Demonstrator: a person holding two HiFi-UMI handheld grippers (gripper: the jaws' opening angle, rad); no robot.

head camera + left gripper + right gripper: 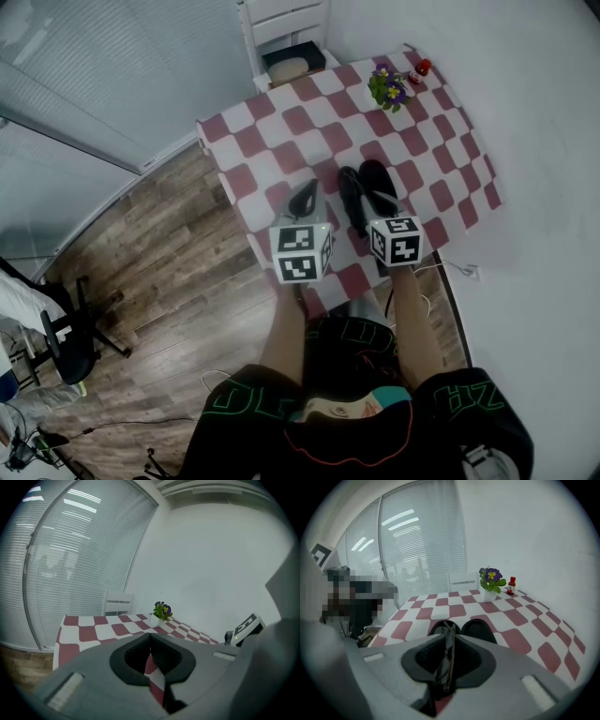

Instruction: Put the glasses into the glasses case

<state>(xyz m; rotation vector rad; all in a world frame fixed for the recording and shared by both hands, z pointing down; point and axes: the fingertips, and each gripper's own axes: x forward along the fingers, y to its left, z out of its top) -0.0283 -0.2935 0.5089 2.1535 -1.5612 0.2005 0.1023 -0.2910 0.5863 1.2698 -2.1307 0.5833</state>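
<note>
Right claw (449,637) grips the glasses (447,660) near the open case (482,631); left claw (150,637) is clenched, empty; flowers (389,88) stand well beyond.

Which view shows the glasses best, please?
The right gripper view: the glasses stand edge-on, clamped in the right tool, with the open case beyond. The head view hides them behind that tool; the left gripper view does not show them.
</note>
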